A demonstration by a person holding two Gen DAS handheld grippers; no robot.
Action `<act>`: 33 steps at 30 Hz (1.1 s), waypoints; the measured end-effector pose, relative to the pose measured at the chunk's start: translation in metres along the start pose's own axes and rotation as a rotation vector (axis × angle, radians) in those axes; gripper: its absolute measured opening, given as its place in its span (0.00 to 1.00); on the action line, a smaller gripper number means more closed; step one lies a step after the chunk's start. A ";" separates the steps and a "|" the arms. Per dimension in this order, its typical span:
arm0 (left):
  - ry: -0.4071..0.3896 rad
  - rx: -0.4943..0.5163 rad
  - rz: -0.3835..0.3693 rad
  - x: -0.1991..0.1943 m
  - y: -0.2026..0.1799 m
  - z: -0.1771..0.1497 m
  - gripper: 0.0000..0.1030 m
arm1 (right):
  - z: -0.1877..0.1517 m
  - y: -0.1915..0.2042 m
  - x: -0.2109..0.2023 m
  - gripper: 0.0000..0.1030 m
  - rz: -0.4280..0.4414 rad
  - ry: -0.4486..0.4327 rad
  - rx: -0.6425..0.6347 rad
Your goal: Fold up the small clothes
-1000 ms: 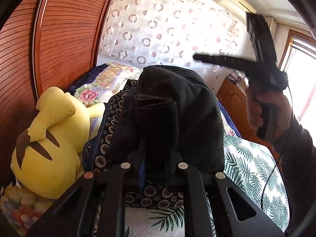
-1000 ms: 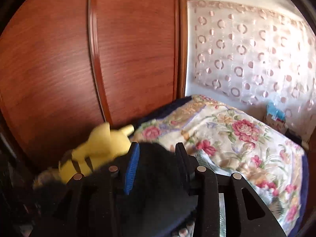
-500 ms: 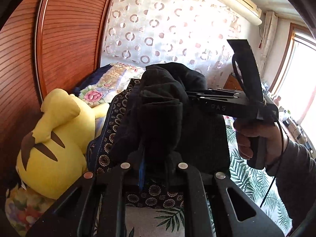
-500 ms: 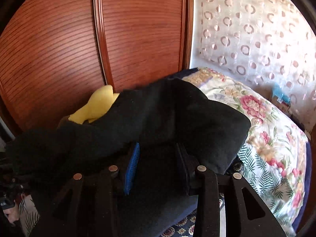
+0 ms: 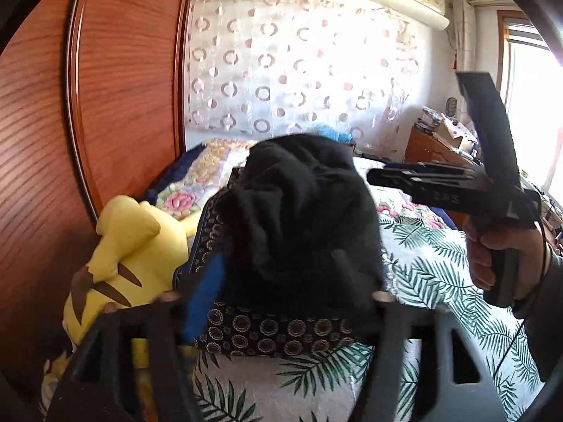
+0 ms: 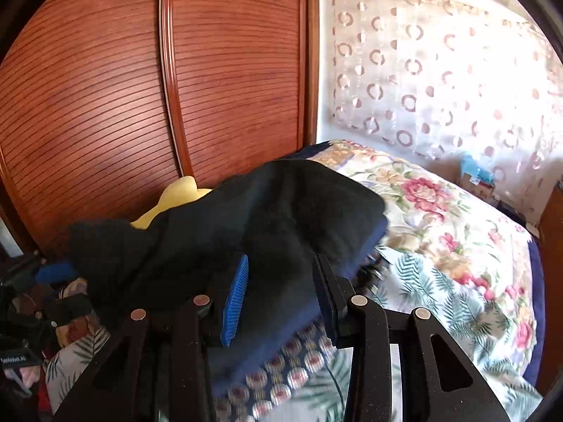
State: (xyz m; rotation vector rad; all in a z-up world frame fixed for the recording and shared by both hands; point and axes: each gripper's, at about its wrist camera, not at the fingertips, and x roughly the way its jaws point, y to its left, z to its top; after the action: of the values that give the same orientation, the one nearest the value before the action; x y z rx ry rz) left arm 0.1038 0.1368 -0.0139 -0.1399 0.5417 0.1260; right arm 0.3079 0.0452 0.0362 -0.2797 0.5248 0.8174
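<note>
Left view: my left gripper (image 5: 278, 283), clamped on the black garment (image 5: 299, 211) half a second ago, now has its jaws spread wide. The bundled cloth sits between and just ahead of them on the bed (image 5: 440, 274), so I judge this fold set down and released. Right view: dark cloth still fills the unchanged gap between the jaws of my right gripper (image 6: 281, 295), though I cannot tell whether they pinch it. The only writing, a pale mark on that gripper's body (image 5: 443, 197), is too blurred to read.
</note>
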 end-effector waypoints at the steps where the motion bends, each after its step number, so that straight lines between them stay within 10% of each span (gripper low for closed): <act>1: -0.011 0.012 0.000 -0.004 -0.003 0.000 0.77 | -0.005 0.000 -0.010 0.38 -0.004 -0.006 0.006; 14: -0.039 0.120 -0.041 -0.034 -0.052 -0.001 0.82 | -0.067 0.021 -0.131 0.39 -0.096 -0.089 0.083; 21: -0.053 0.165 -0.065 -0.047 -0.087 -0.005 0.82 | -0.103 0.042 -0.188 0.75 -0.202 -0.117 0.149; 33: -0.108 0.192 -0.074 -0.075 -0.141 0.007 0.82 | -0.143 0.061 -0.301 0.77 -0.402 -0.225 0.277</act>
State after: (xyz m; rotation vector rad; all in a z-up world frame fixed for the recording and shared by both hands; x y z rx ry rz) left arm 0.0658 -0.0069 0.0450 0.0337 0.4377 0.0089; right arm 0.0438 -0.1623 0.0779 -0.0317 0.3477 0.3729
